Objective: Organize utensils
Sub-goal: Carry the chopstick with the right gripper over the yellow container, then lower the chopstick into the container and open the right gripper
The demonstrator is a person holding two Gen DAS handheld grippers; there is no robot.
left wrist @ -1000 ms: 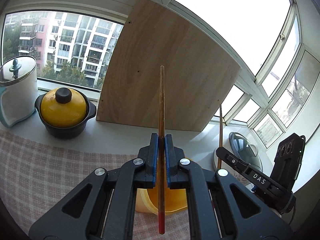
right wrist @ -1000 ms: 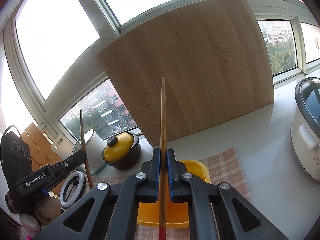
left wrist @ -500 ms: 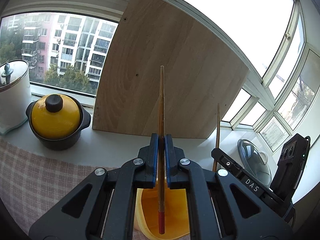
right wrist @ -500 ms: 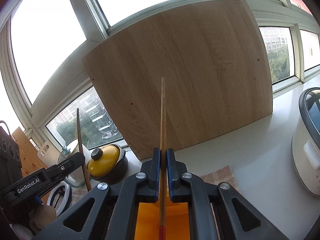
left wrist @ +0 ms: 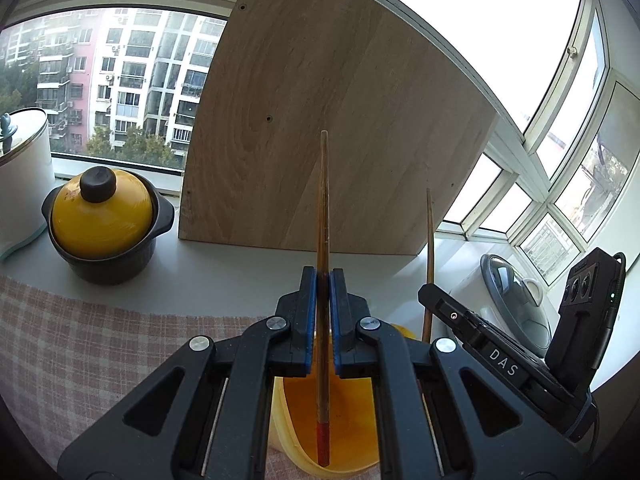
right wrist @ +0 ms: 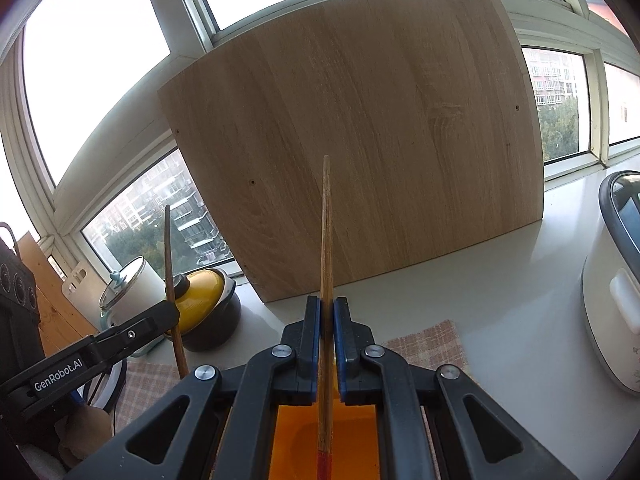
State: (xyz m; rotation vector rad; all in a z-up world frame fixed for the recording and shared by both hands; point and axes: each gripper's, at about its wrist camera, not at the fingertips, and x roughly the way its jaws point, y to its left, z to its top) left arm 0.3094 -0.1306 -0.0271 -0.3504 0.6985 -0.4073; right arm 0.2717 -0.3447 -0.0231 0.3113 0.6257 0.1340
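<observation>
Left wrist view: my left gripper (left wrist: 323, 280) is clamped on a wooden chopstick (left wrist: 323, 208), blue pads pressed against its shaft. It stands upright between them, its red-tipped lower end hanging inside the yellow container (left wrist: 352, 420) on the checked cloth (left wrist: 80, 352). To the right I see my right gripper (left wrist: 430, 294) pinching a second chopstick (left wrist: 429, 240). A yellow-lidded pot (left wrist: 102, 220) sits on the white counter (left wrist: 240, 280) beside the leaning wooden board (left wrist: 340, 140).

From the right wrist, my right gripper (right wrist: 327, 320) grips its chopstick (right wrist: 326, 232) equally tight, the red end over the same yellow container (right wrist: 296, 440). My left gripper (right wrist: 170, 312) shows at the left, and a rice cooker (right wrist: 616, 280) at the right edge.
</observation>
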